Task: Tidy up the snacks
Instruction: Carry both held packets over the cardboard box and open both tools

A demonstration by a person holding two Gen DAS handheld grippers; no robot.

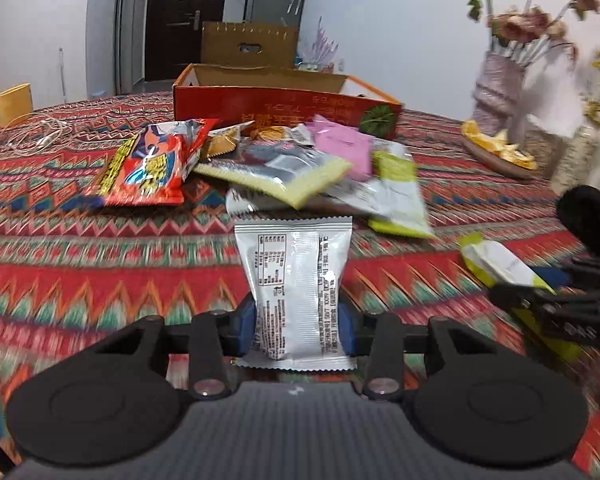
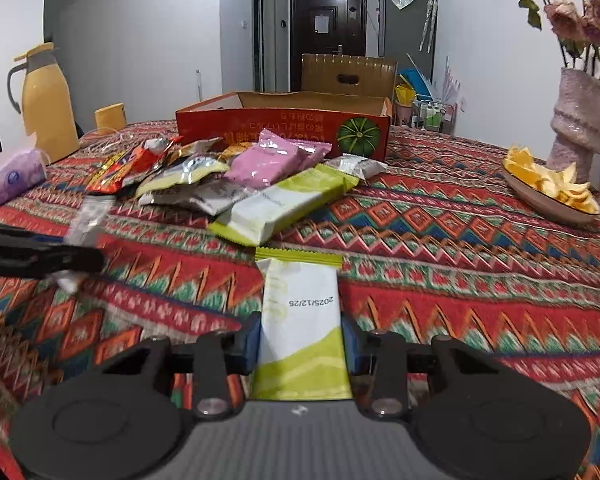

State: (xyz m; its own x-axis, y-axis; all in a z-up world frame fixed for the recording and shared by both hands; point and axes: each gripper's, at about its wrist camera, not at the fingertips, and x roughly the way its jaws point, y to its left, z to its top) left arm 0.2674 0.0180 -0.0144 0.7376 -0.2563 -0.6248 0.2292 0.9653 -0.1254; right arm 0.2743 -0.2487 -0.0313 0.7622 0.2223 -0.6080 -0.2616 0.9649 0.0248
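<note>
The silver packet [image 1: 296, 292] was pinched low down between the blue pads of the left tongs [image 1: 298, 328], closed on it, its upper half standing free above the desk [image 1: 80, 264]; it looked light, crinkly and slick, a foil pouch that would buckle rather than resist, so I judged a hold across the flat body, clear of the crimped seams, to be the safest. The right tongs [image 2: 300, 344] were likewise shut on a green-and-white packet [image 2: 300, 320], taken near its bottom end, date stamp showing, and it seemed just as light and soft, with something crushable inside. Beyond both, toward the far side of the desk, lay the loose heap of snacks: a red bag [image 1: 148, 164], a pink packet [image 2: 276, 156], a longer green-and-white packet [image 2: 276, 208] and several silvery ones overlapping one another. Just behind the heap stood the open red cardboard box [image 2: 284, 128], which I took for the place they were meant to go. A dish of orange peel [image 2: 548, 188] and a vase of faded flowers [image 2: 576, 120] sat toward the desk's right edge, a yellow jug [image 2: 48, 104] at the left.
</note>
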